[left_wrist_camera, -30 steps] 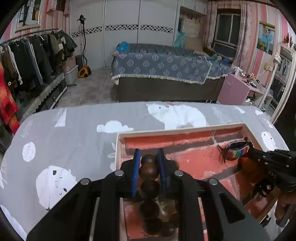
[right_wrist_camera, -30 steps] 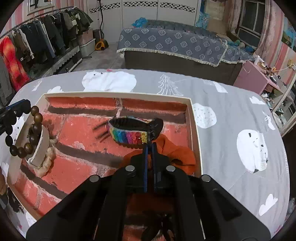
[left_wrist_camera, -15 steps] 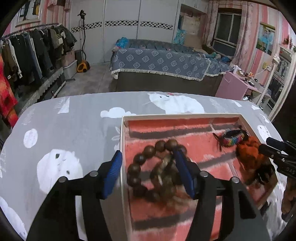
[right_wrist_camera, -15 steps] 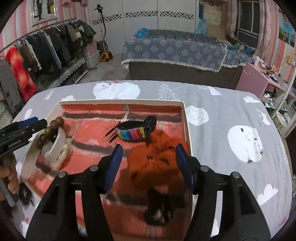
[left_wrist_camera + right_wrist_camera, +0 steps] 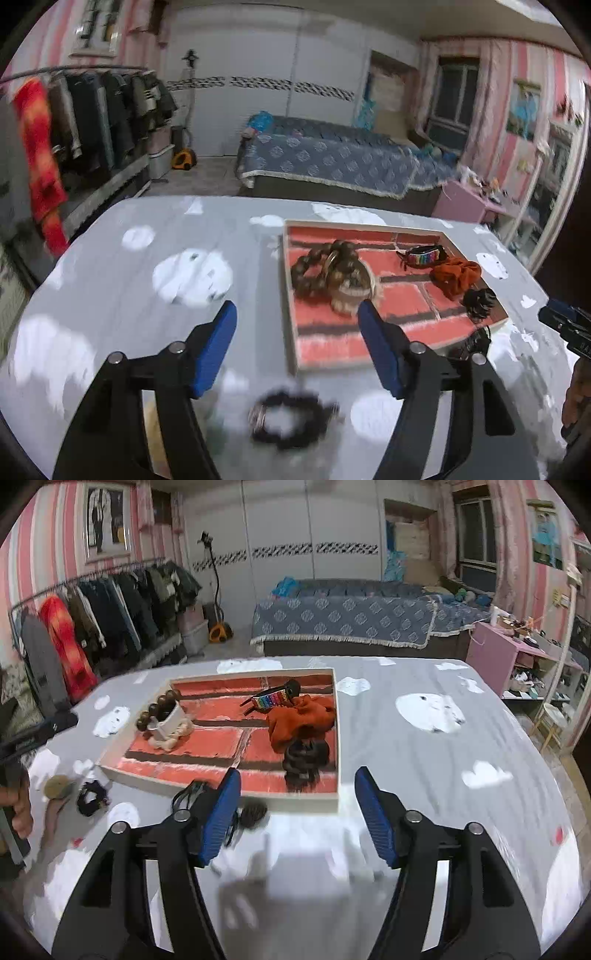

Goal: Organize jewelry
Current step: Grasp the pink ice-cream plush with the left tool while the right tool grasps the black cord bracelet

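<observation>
Both grippers are spread and hold nothing; their jaws have just been opening. The left gripper (image 5: 297, 334) hangs over the grey table (image 5: 122, 295) just in front of the tray (image 5: 290, 295), and the right gripper (image 5: 297, 808) hangs over the table near the tray's front right corner. In the tray, the brown bead bracelets (image 5: 325, 266) lie in a pile on a pale ring at the left side, the rainbow bracelet (image 5: 271, 700) lies near the back edge, the orange scrunchie (image 5: 299, 720) lies against the right wall, and a dark hair tie (image 5: 304, 758) lies just in front of the scrunchie. The left wrist view alone shows a black beaded bracelet (image 5: 288, 421) on the table between the left fingers, blurred and not touched by the pads. The right wrist view alone shows the things along the tray's front edge: a black scrunchie (image 5: 92, 797) and a round brownish piece (image 5: 57, 786) near the front left corner, and a thin black hair clip (image 5: 188, 794) and a dark round piece (image 5: 253, 812) beside the right gripper's left finger. It also shows the person's hand (image 5: 16, 808) at the left edge of the table.
</observation>
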A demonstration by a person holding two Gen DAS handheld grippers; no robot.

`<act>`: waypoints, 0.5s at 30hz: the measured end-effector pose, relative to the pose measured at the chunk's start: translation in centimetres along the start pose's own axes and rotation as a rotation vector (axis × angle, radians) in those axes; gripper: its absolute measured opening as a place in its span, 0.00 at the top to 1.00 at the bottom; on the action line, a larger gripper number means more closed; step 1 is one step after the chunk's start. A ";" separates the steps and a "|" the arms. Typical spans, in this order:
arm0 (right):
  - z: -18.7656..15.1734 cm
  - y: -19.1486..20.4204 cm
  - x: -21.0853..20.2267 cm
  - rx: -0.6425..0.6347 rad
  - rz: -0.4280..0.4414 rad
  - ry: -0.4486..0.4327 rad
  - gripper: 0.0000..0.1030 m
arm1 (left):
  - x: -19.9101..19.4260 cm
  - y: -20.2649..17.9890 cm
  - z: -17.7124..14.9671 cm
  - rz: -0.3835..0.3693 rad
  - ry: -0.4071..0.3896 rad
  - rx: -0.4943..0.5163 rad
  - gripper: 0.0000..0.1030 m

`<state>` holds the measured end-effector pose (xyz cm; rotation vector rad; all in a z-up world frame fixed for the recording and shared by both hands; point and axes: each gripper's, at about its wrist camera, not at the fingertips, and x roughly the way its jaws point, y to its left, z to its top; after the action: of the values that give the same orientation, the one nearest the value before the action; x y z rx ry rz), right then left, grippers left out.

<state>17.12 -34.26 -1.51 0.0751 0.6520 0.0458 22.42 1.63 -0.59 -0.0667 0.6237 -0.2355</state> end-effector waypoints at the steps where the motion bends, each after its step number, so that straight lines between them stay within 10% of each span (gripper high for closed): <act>1: -0.7 -0.1 -1.0 0.010 -0.006 -0.012 0.36 | -1.2 0.1 -1.1 0.014 -0.013 0.000 0.34; 15: -7.8 1.5 -3.1 0.018 -0.070 0.016 0.35 | -7.0 5.2 -9.9 0.126 0.027 -0.049 0.34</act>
<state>9.95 -32.49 -5.69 0.0696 0.6706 -0.0274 12.14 8.42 -5.28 -0.0709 0.6577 -0.0998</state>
